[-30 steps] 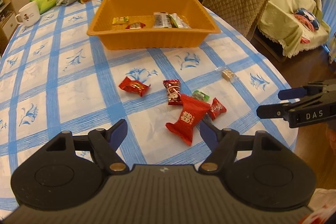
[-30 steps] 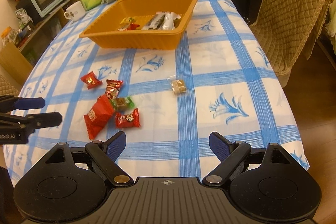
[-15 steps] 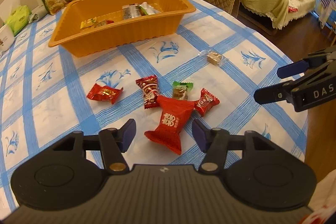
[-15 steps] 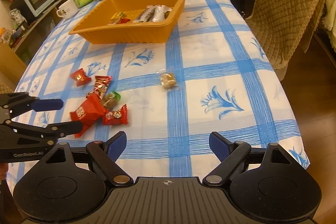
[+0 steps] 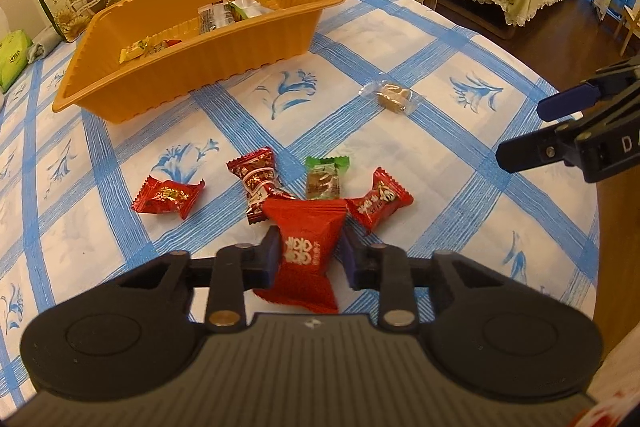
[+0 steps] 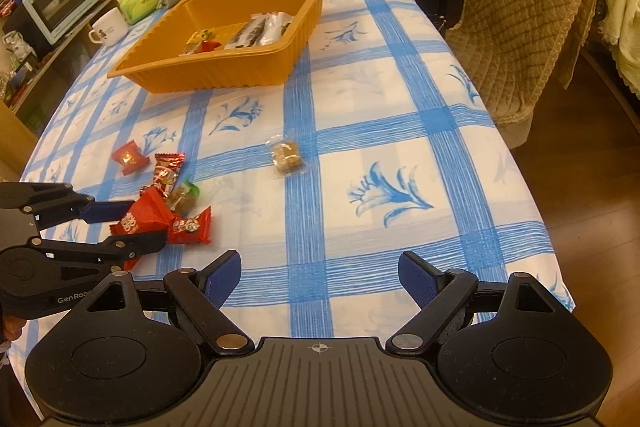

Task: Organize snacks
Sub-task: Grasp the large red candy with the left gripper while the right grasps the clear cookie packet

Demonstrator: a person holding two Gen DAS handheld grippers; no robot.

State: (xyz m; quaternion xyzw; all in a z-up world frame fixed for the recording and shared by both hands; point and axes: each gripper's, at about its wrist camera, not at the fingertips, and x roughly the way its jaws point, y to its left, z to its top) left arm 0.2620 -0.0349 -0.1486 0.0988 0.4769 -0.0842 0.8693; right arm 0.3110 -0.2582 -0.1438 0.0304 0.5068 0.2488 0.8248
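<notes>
The large red snack packet (image 5: 306, 253) lay on the tablecloth (image 5: 400, 123) among smaller candies (image 5: 168, 195); light, puffy and crinkly, it suited the mid-body pinch your left gripper (image 5: 308, 261) had just been closing to. Your right gripper (image 6: 320, 277) stood wide, holding nothing.

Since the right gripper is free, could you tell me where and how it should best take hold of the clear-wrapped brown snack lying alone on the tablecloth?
Grip the clear-wrapped brown snack across its thick brown middle, coming from above: it lies flat on the tablecloth, apart from the red sweets, and its thin wrapper ends would probably slip. The right gripper is open and empty.
</notes>
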